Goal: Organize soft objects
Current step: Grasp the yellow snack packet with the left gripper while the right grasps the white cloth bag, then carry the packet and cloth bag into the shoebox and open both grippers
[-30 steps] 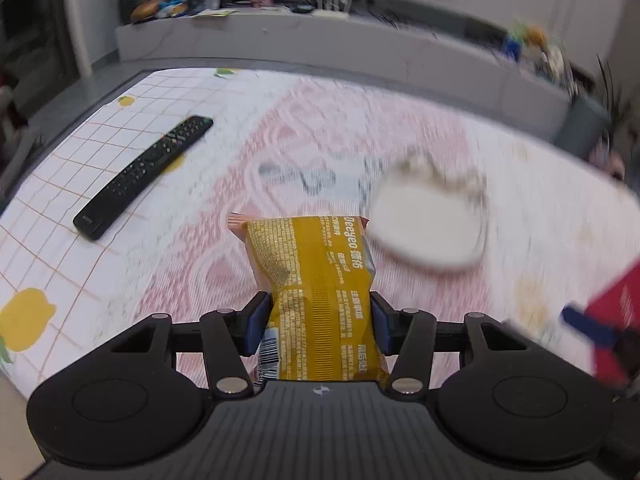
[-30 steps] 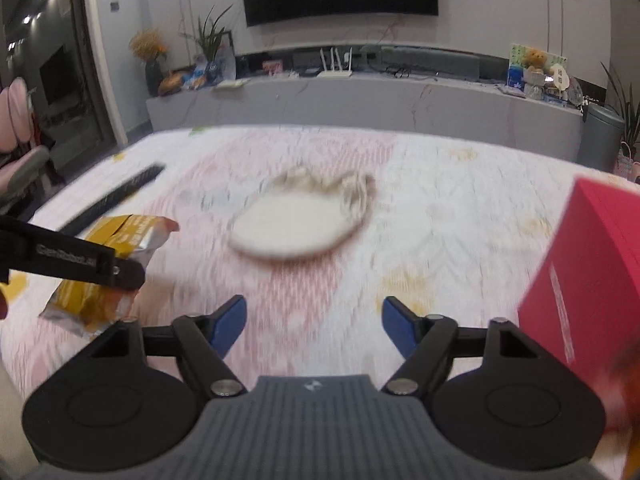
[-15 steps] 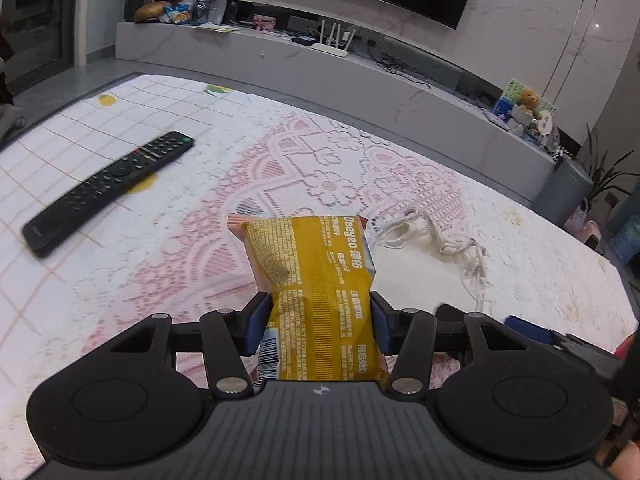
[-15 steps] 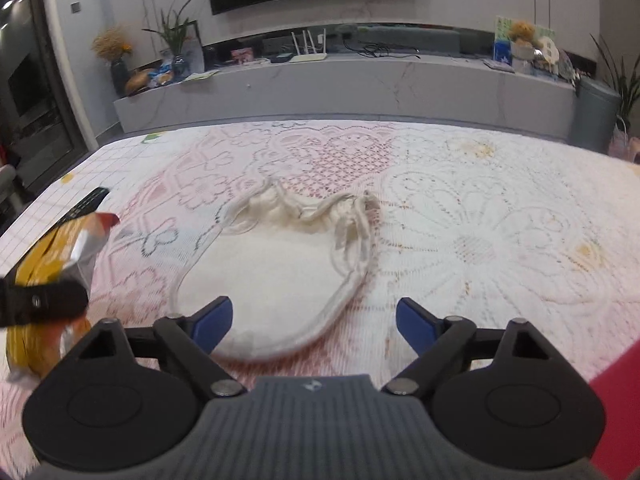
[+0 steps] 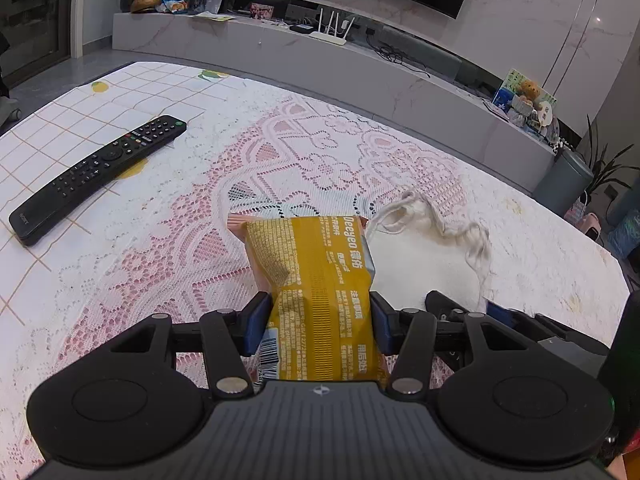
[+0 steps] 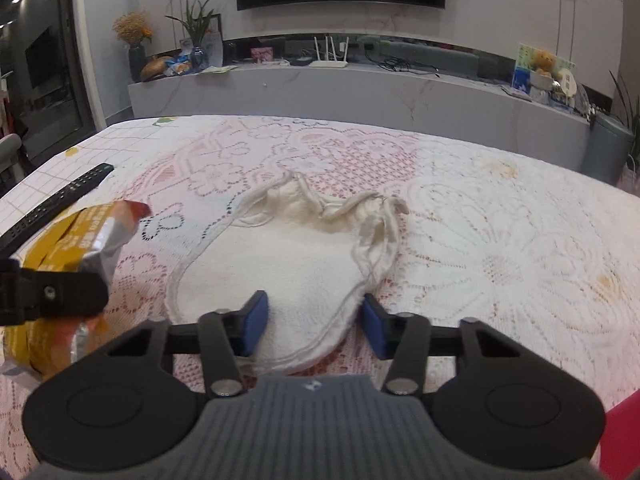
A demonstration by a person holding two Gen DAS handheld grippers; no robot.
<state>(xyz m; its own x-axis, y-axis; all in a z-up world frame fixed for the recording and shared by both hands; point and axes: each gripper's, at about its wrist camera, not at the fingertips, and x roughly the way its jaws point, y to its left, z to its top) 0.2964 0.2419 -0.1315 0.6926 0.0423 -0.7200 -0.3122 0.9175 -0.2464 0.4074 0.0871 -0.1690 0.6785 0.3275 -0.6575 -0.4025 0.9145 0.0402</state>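
My left hand-held gripper (image 5: 316,326) clamps the yellow snack packet (image 5: 320,292), printed "Deeyeo", frame centre; my right hand-held gripper (image 6: 311,326) is closing around the white cloth bag (image 6: 296,268).

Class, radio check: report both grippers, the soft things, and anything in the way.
Left gripper shut on snack packet. Right gripper closing, jaws astride cloth pouch, not yet pinching. Remote off left, clear.
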